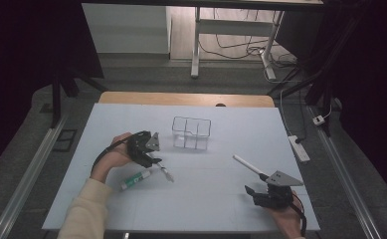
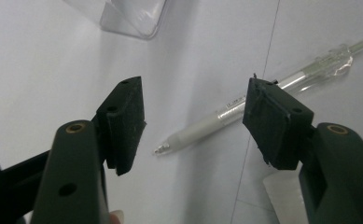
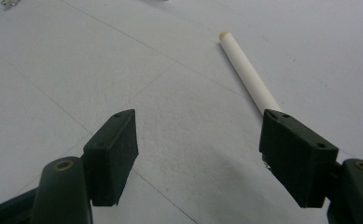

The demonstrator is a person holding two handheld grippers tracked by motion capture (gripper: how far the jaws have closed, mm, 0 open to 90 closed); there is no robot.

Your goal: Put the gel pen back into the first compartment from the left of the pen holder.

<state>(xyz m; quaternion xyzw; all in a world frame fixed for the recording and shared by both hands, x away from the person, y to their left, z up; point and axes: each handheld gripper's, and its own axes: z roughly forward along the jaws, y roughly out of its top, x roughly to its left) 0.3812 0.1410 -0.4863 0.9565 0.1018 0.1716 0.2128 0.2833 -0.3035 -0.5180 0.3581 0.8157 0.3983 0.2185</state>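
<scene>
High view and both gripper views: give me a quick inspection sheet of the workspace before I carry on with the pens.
Surface: white table sheet, flat, faint seams.
Job's things: clear pen lying flat beneath the open left gripper, untouched; white pen lying by the right gripper, one end behind its jaw; clear compartment organiser upright mid-table, looks empty.
Clutter: glue stick with green cap lying near the left hand.
Grippers: both open, nothing clamped.
Cables: black gripper cable at the left hand; floor cables and a power strip right of the table.
Surroundings: desk frame behind, dark curtains at the sides.
</scene>
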